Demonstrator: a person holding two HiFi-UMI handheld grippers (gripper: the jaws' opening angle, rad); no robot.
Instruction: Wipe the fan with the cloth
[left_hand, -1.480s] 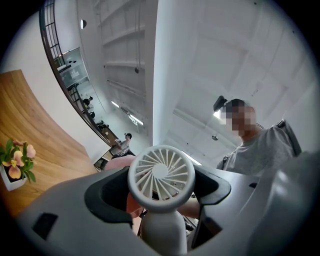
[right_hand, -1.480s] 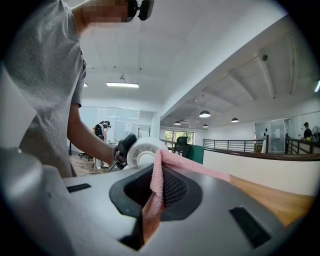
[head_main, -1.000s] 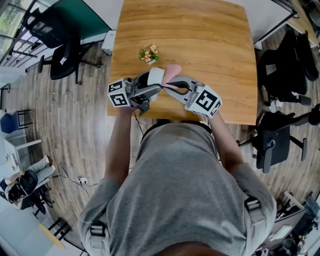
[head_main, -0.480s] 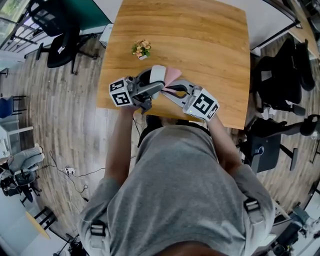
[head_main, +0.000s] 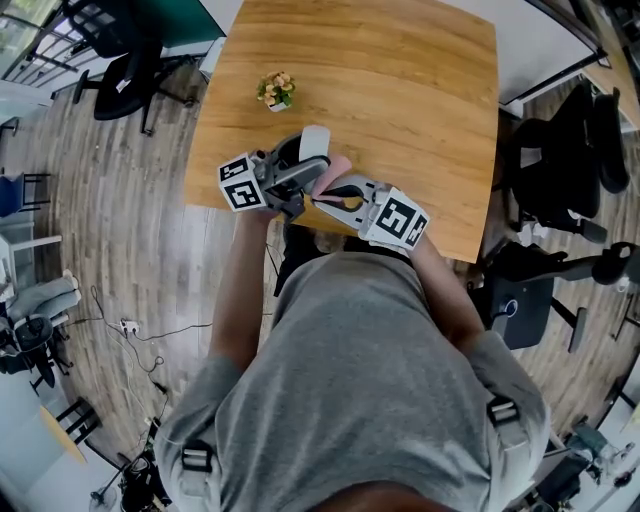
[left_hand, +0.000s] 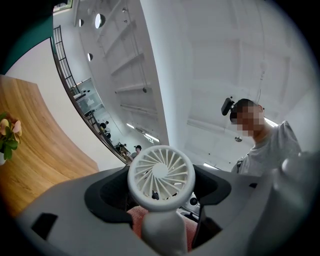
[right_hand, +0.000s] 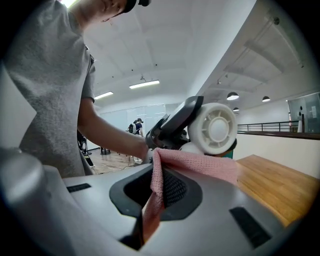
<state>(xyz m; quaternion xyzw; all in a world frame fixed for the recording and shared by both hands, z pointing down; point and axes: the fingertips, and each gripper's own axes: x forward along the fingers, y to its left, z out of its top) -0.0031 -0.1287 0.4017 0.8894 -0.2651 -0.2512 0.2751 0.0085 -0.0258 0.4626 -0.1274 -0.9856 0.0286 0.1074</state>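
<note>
My left gripper (left_hand: 161, 220) is clamped on the fan (left_hand: 161, 176) handle, head above fingertips. My right gripper (right_hand: 152, 197) is pinched shut on the pink cloth (right_hand: 200, 165), which drapes past fingertips against the fan.

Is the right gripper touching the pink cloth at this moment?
Touching. The right gripper view shows a fold of the pink cloth clamped between the shut jaws of the right gripper.

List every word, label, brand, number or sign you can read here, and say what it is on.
No readable text anywhere.
Cubes on the left gripper and the right gripper: black-and-white square marker patterns only, no letters or digits.
Fan and cloth: no print shows.
</note>
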